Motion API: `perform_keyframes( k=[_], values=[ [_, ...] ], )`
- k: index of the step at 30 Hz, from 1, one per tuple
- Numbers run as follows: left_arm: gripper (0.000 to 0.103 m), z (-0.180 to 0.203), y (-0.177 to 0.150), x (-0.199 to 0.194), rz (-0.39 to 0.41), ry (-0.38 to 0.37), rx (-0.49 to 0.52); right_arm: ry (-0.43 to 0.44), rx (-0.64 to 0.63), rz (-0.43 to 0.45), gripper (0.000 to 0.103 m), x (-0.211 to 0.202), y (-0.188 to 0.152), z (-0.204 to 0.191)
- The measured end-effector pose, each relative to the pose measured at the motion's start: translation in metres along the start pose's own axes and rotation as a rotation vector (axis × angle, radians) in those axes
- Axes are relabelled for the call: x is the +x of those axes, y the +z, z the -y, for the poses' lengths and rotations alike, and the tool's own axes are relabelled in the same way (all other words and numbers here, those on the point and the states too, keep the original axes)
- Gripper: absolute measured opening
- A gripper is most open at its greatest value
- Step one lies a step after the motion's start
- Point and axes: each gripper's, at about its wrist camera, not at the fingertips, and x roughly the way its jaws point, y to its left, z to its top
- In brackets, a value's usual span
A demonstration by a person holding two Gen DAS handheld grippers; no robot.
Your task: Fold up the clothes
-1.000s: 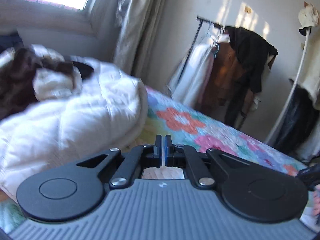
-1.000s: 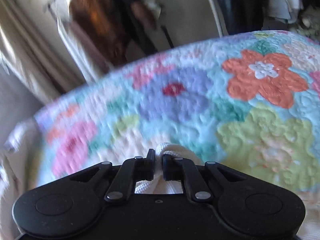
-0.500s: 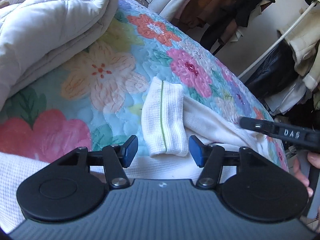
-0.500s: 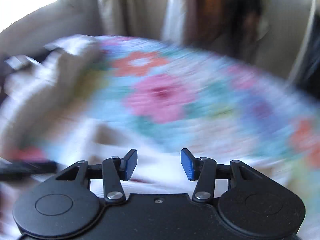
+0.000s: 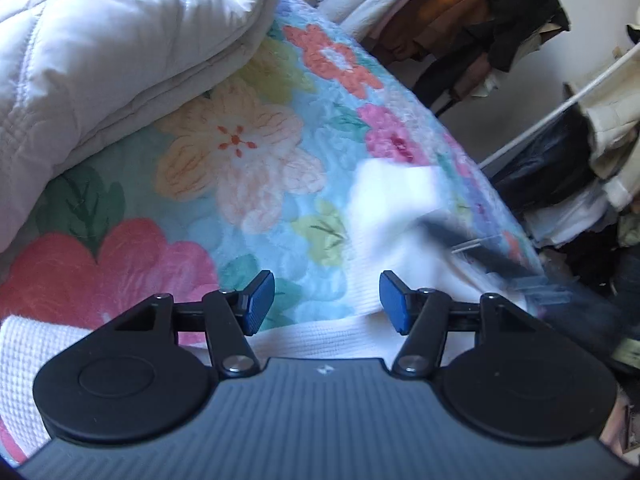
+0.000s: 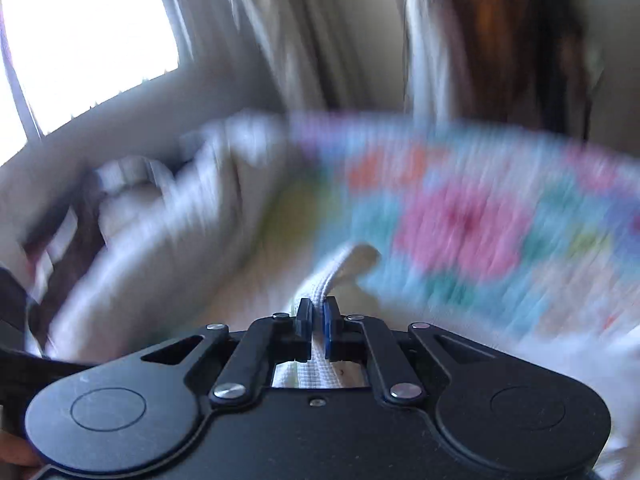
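White waffle-knit garment [image 5: 384, 208] lies part-folded on the floral quilt [image 5: 240, 152]: your right gripper [image 6: 318, 320] pinches its cuff, left gripper [image 5: 326, 302] opening, empty; folding remains.

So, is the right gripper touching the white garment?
Touching. The right wrist view shows the right gripper shut on a ribbed fold of the white garment.
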Motion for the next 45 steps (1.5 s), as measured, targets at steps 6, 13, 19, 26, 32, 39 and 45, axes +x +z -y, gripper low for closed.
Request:
perform_keyframes(
  k=[6,13,19,26,32,39,45],
  values=[
    [0.065,0.014,-0.011,0.009,-0.094,-0.139,-0.026,-0.282,0.183,0.292,0.006,-0.15,-0.022,0.001],
    [0.066,0.045,-0.047,0.03,-0.267,-0.263,-0.019,-0.484,0.444,0.174,0.006,-0.211,-0.115,-0.017],
    [0.076,0.051,-0.09,0.04,-0.467,-0.402,-0.082,-0.305,0.485,0.161,0.006,-0.216,-0.13,-0.019],
    [0.071,0.066,-0.11,0.055,-0.515,-0.447,-0.048,-0.137,0.583,0.085,0.007,-0.201,-0.153,-0.02],
    [0.004,0.082,-0.094,0.036,-0.364,-0.425,0.076,-0.072,0.566,-0.004,0.008,-0.183,-0.148,-0.014],
    [0.004,0.072,-0.056,0.016,-0.147,-0.177,0.182,-0.201,0.415,-0.049,0.037,-0.171,-0.091,0.022],
    [0.004,0.055,-0.053,0.023,-0.157,-0.135,0.162,-0.29,0.191,-0.153,0.043,-0.119,-0.007,0.079]
  ],
)
